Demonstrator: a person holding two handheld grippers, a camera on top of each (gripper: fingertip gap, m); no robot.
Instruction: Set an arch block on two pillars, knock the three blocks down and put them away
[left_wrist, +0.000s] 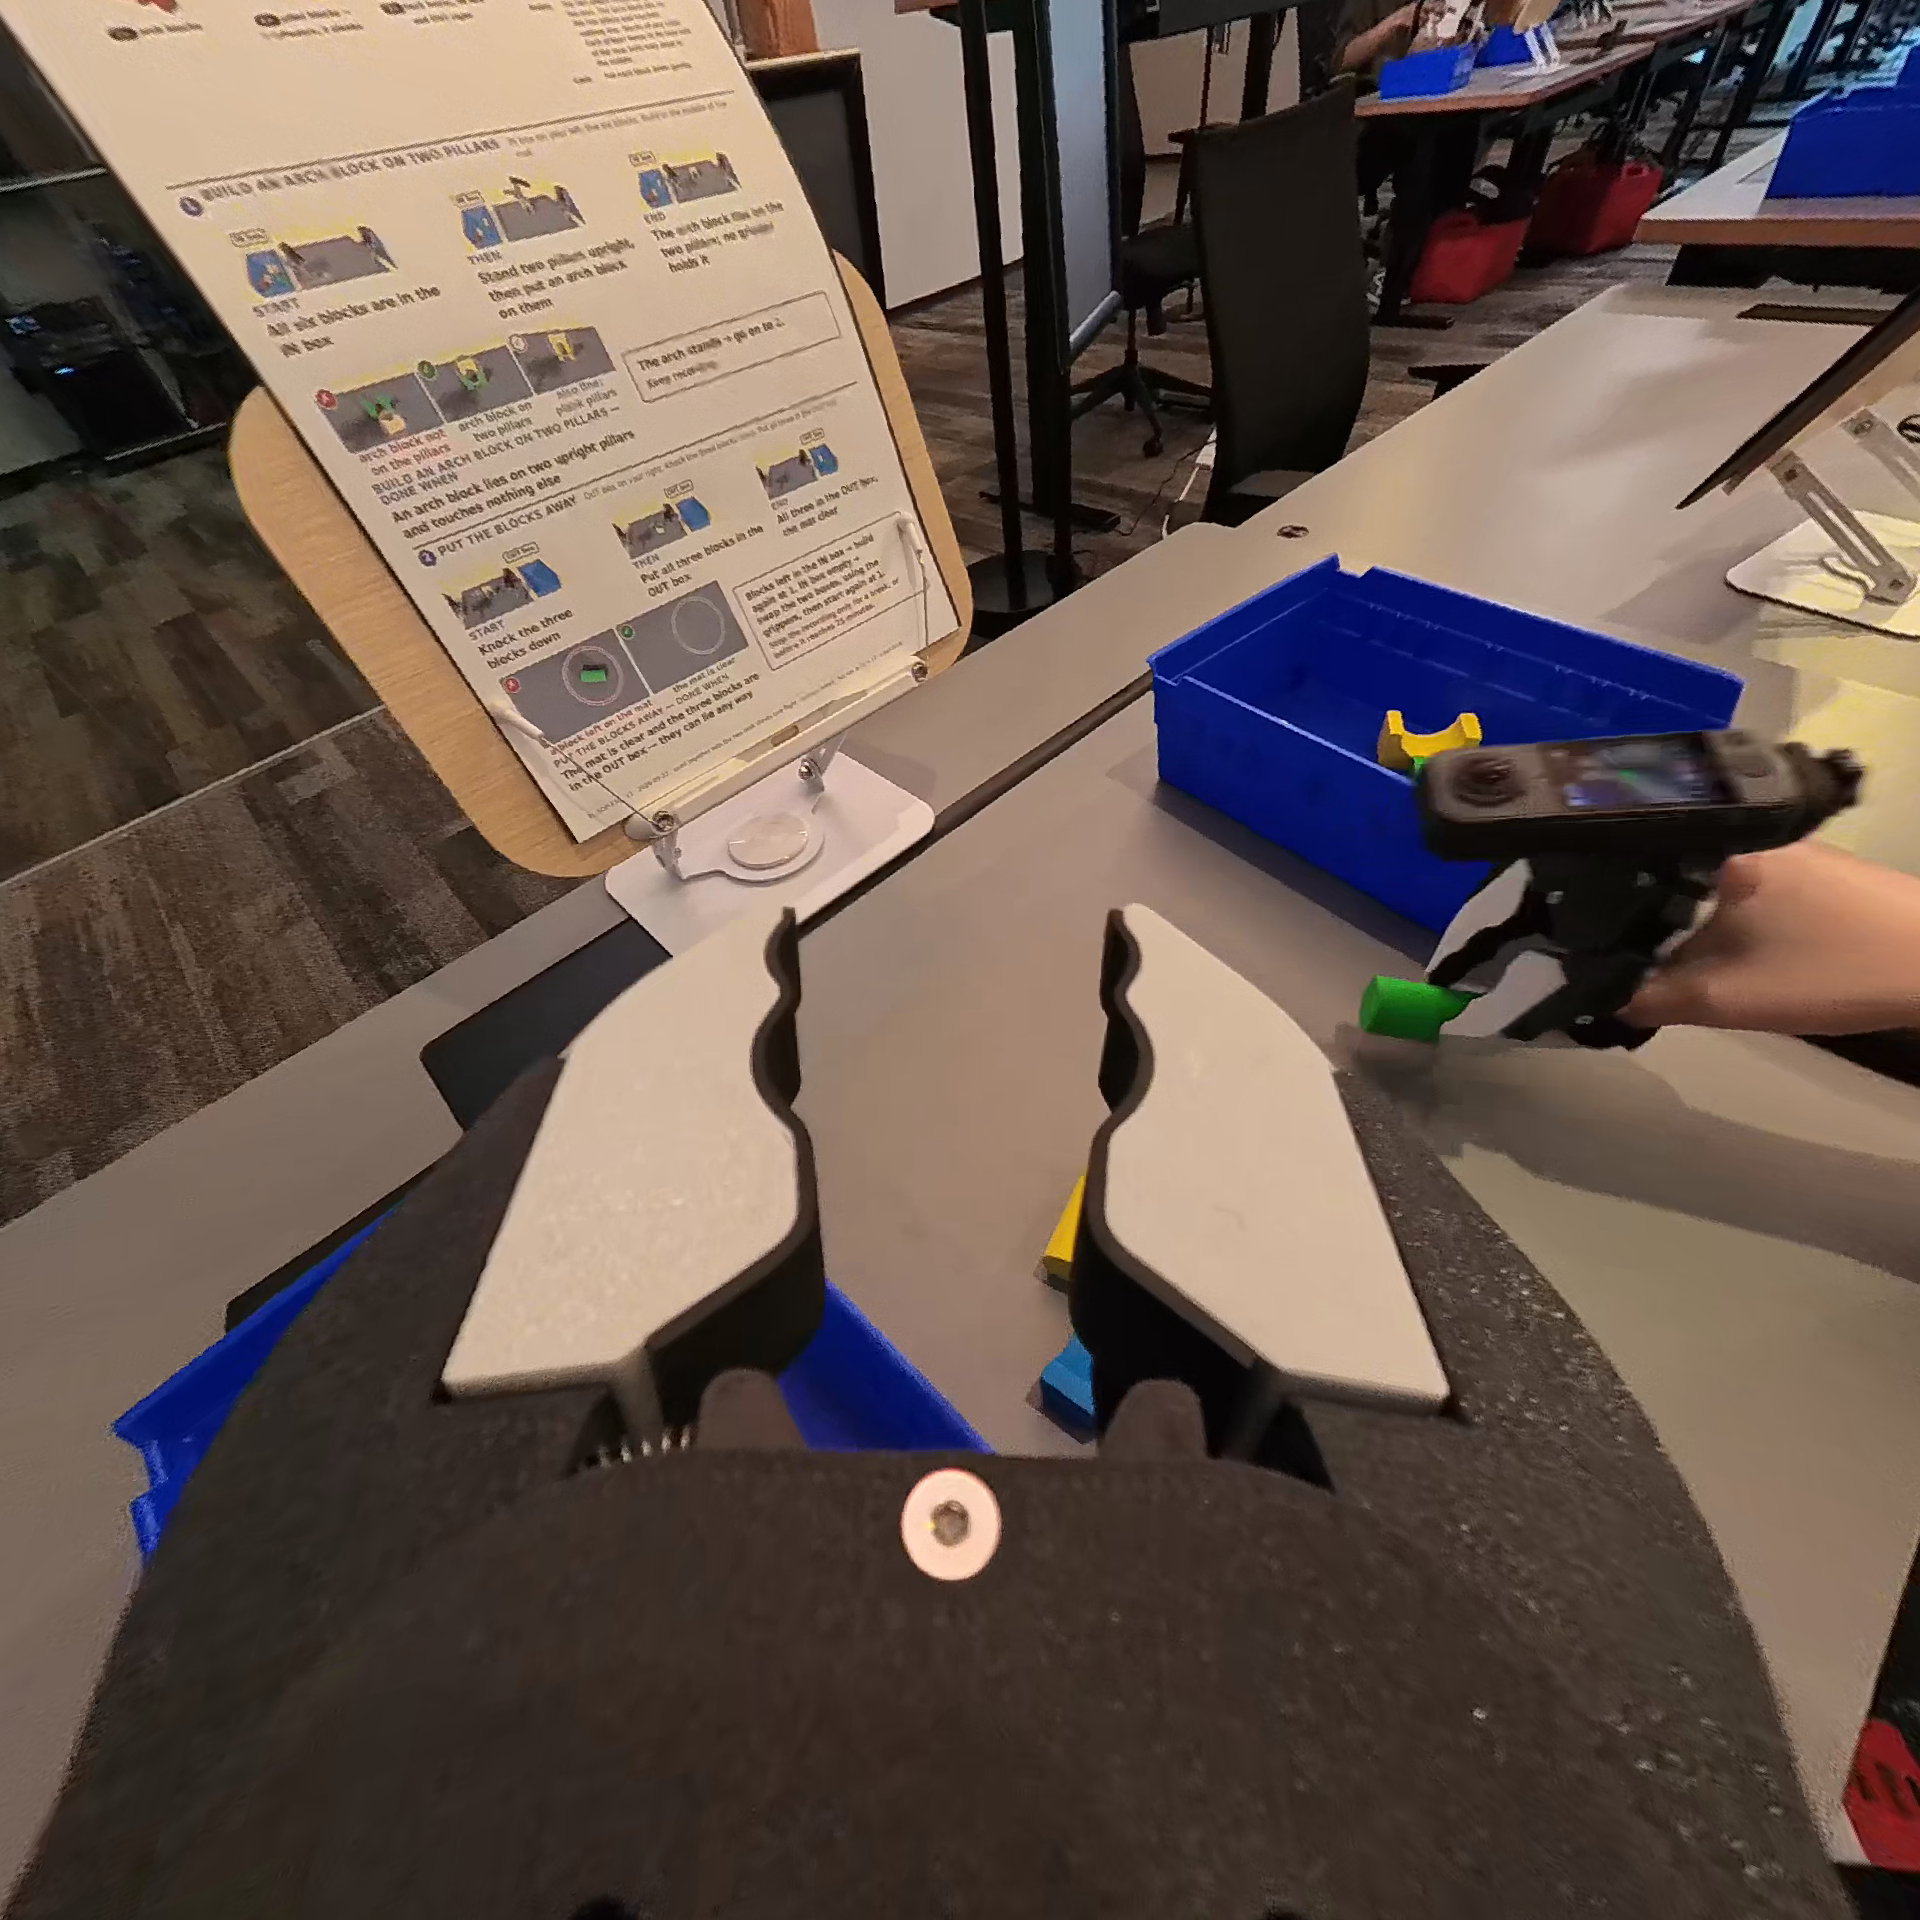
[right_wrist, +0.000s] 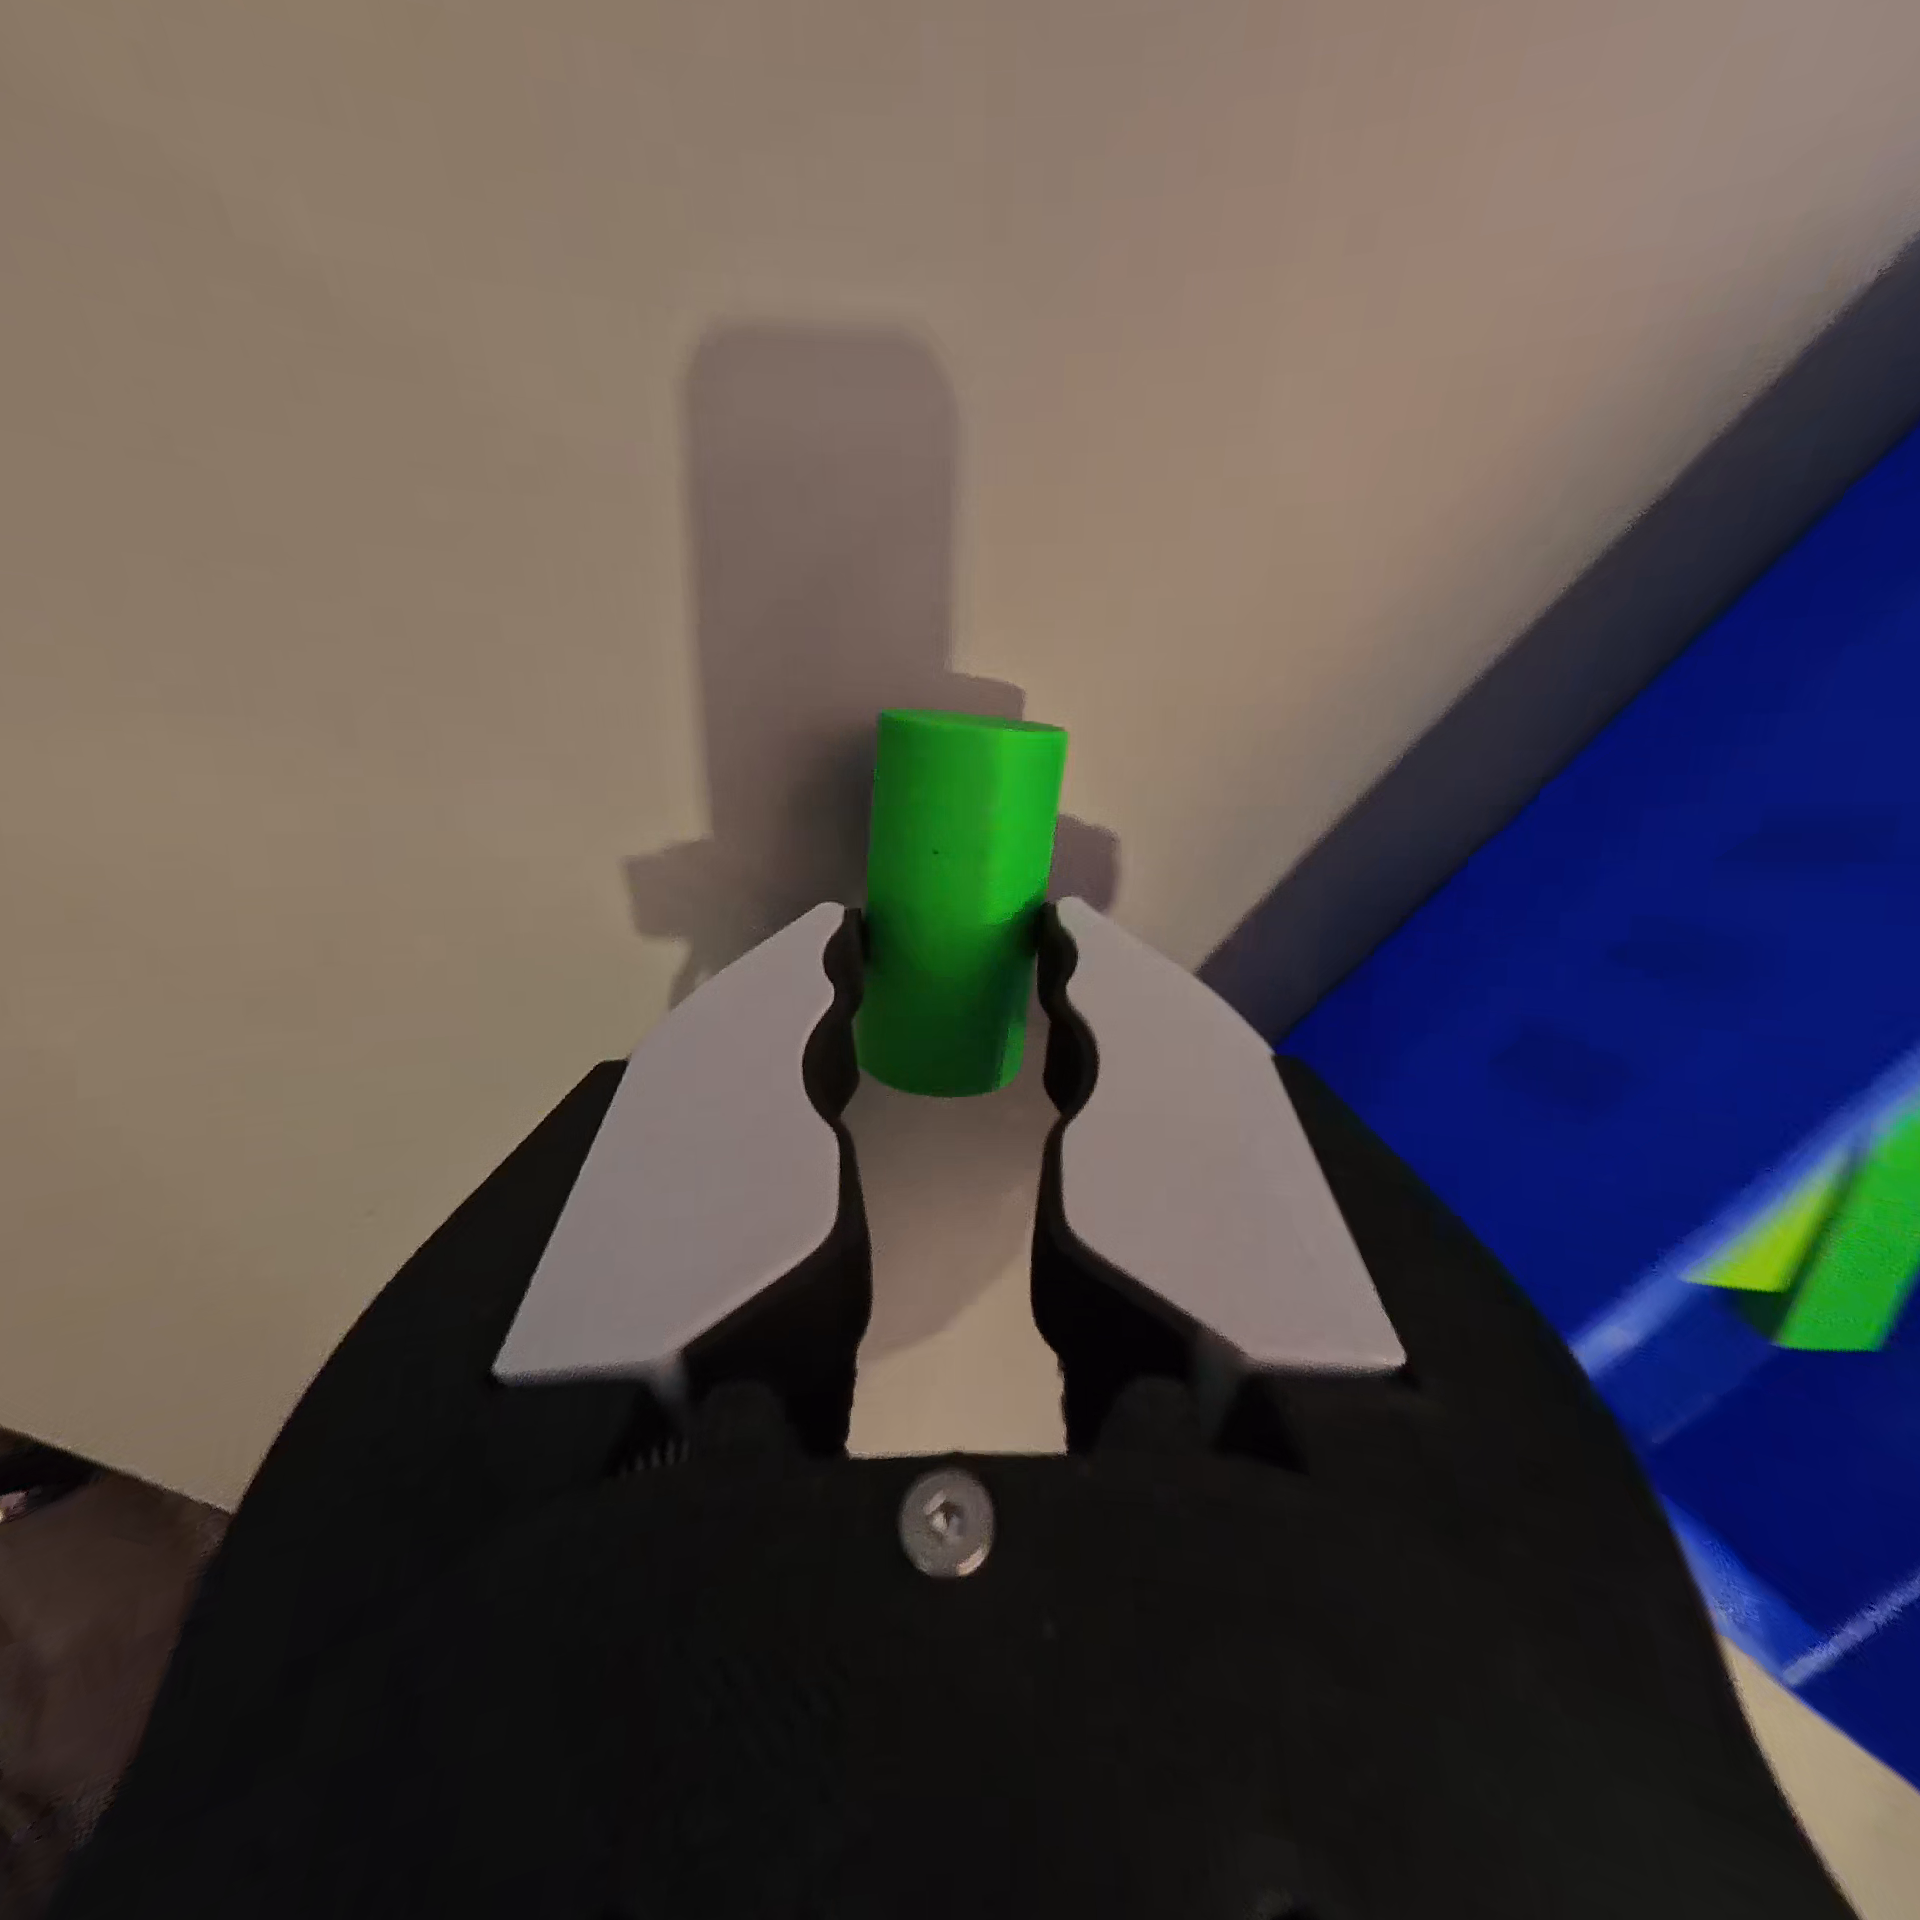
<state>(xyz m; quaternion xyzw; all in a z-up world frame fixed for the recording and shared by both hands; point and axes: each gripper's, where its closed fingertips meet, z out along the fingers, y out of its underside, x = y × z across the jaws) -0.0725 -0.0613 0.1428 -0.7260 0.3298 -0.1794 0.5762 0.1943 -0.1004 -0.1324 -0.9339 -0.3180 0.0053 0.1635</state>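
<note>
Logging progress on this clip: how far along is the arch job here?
Late, it seems. No arch stands on the mat. A yellow arch block already lies in the far blue box. The right gripper is shut on a green cylinder beside that box. The left gripper is open and empty. A yellow block and a blue block remain out.

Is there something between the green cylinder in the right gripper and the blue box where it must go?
Nothing visible. The right gripper holds the green cylinder over bare table, and the blue box lies beside it with its top open; only a yellow arch block and a green piece lie inside.
</note>
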